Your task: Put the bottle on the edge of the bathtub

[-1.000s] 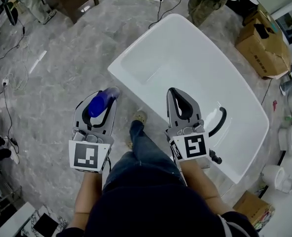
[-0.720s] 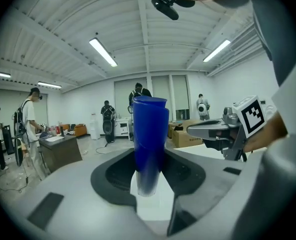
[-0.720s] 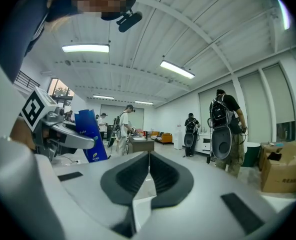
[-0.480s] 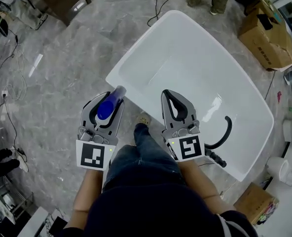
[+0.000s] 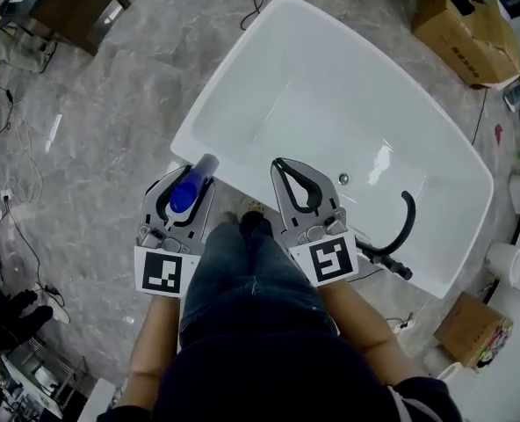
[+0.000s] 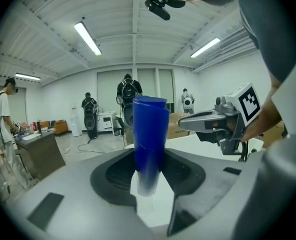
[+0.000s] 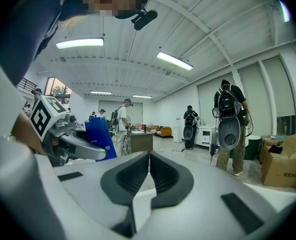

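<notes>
Cardboard box [image 5: 458, 18], wooden cabinet [image 5: 65, 5]

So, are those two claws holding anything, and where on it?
The left gripper clamps a blue bottle around its body; the right gripper is shut, empty.

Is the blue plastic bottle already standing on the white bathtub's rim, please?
No, the blue plastic bottle is clamped in the left gripper, off the white bathtub's rim.

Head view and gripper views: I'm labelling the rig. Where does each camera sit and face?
Head view: on the head, steeply down at the bathtub; forearms and legs show.
Left gripper view: on the left hand-held gripper, along jaws clamping the blue bottle; right forearm shows.
Right gripper view: on the right hand-held gripper, along shut, empty jaws; left forearm shows.
Shared: both gripper views show the blue bottle.
</notes>
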`<state>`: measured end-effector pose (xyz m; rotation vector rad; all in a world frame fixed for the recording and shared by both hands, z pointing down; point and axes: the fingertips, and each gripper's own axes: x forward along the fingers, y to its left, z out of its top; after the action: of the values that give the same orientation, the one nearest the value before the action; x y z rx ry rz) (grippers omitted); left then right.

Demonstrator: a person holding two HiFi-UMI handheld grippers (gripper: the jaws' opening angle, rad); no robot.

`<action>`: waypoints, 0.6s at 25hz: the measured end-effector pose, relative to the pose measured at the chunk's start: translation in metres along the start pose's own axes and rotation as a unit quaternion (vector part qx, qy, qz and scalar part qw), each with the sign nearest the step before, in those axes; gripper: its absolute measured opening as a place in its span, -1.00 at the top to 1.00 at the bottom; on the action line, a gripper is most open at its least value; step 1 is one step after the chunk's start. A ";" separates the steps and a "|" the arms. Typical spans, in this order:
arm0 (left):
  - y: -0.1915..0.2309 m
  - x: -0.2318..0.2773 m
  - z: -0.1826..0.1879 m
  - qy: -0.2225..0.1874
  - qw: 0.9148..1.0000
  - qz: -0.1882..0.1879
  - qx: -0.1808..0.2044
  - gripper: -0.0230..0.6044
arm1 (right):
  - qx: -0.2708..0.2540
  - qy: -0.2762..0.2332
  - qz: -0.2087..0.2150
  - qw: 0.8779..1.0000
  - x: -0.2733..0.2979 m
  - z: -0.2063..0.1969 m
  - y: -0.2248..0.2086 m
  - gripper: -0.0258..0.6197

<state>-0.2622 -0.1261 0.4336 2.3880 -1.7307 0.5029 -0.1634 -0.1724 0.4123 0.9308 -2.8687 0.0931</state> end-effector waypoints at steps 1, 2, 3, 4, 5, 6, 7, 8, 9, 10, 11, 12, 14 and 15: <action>-0.001 0.006 -0.005 0.004 1.000 -0.007 0.000 0.39 | 0.002 0.002 -0.001 1.000 0.000 -0.005 -0.002 0.83; -0.002 0.012 -0.009 0.008 1.000 -0.013 0.002 0.39 | 0.004 0.004 -0.002 1.000 0.001 -0.011 -0.005 0.83; -0.004 0.018 -0.013 0.011 1.000 -0.021 0.006 0.39 | 0.006 0.008 -0.005 1.000 0.001 -0.016 -0.007 0.83; -0.005 0.024 -0.016 0.012 0.999 -0.030 0.014 0.39 | 0.008 0.013 -0.008 1.000 0.001 -0.022 -0.009 0.83; -0.007 0.028 -0.018 0.012 0.999 -0.040 0.023 0.39 | 0.011 0.016 -0.011 1.000 0.001 -0.027 -0.010 0.83; -0.009 0.031 -0.022 0.012 0.998 -0.052 0.033 0.39 | 0.015 0.019 -0.014 1.000 0.002 -0.031 -0.010 0.83; -0.011 0.032 -0.026 0.014 0.997 -0.065 0.041 0.39 | 0.018 0.021 -0.016 0.999 0.003 -0.035 -0.009 0.83; -0.014 0.034 -0.032 0.018 0.996 -0.078 0.045 0.39 | 0.019 0.025 -0.018 0.999 0.004 -0.040 -0.007 0.83; -0.016 0.036 -0.038 0.024 0.994 -0.091 0.048 0.39 | 0.020 0.030 -0.018 0.999 0.005 -0.046 -0.005 0.83; -0.017 0.040 -0.045 0.028 0.993 -0.102 0.050 0.39 | 0.019 0.036 -0.018 0.999 0.008 -0.051 -0.004 0.83; -0.018 0.044 -0.050 0.031 0.992 -0.112 0.052 0.39 | 0.019 0.039 -0.016 0.999 0.011 -0.056 -0.003 0.83; -0.019 0.048 -0.057 0.034 0.991 -0.120 0.053 0.39 | 0.019 0.042 -0.012 0.999 0.015 -0.062 -0.002 0.83; -0.021 0.056 -0.072 0.038 0.990 -0.130 0.046 0.39 | 0.021 0.051 -0.004 0.998 0.019 -0.075 0.001 0.83; -0.022 0.060 -0.080 0.039 0.990 -0.133 0.040 0.39 | 0.022 0.056 -0.001 0.998 0.020 -0.082 0.002 0.83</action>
<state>-0.2387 -0.1476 0.5307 2.5648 -1.3564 0.6253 -0.1726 -0.1745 0.4967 0.9067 -2.7724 0.2031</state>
